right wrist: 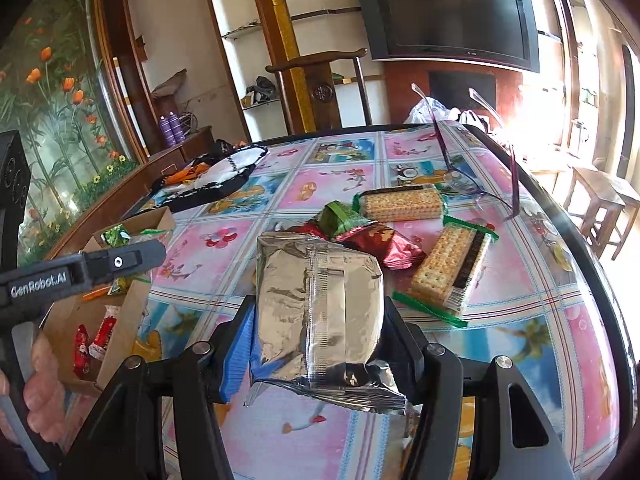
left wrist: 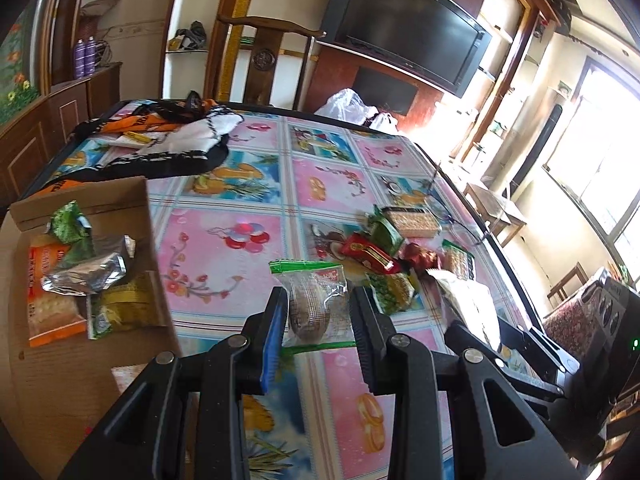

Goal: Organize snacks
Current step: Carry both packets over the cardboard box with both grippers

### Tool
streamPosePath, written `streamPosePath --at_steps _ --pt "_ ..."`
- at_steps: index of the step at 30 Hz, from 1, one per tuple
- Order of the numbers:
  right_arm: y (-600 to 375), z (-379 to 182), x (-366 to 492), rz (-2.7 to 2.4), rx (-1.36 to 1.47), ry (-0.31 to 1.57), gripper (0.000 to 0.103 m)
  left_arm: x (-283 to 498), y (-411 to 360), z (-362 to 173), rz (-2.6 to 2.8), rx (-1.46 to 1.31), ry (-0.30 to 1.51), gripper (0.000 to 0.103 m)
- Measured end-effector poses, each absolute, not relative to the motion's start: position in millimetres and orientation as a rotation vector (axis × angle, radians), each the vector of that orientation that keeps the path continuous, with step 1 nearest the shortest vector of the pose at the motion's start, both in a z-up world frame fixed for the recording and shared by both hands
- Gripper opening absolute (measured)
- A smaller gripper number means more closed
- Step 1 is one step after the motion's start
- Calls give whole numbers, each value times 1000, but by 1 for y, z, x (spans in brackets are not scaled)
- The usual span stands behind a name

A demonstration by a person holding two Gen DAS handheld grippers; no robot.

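Left tongs [left wrist: 318, 312] pinching a clear-wrapped cake [left wrist: 310, 304], right tongs [right wrist: 316, 344] pinching a silver packet [right wrist: 318, 312] above the tabletop [right wrist: 540, 320]; slick foil may slip before reaching the far-left cardboard box [right wrist: 120, 320].

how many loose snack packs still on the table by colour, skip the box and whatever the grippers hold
cracker packs: 2
red packs: 2
green packs: 2
total: 6
left out: silver pack in the right gripper, clear green-edged pack in the left gripper
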State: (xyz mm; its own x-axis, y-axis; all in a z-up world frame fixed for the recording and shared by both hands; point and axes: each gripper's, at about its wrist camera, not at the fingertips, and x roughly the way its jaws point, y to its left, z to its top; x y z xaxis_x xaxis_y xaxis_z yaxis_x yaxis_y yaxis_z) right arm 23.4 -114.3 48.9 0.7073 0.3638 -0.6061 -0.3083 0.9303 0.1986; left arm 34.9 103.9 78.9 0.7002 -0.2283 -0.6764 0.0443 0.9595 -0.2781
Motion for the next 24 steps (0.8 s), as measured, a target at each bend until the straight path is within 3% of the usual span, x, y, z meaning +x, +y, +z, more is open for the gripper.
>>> streamPosePath --at_steps 24 --pt "6 49 -20 624 -14 663 63 8 242 83 120 -344 732 31"
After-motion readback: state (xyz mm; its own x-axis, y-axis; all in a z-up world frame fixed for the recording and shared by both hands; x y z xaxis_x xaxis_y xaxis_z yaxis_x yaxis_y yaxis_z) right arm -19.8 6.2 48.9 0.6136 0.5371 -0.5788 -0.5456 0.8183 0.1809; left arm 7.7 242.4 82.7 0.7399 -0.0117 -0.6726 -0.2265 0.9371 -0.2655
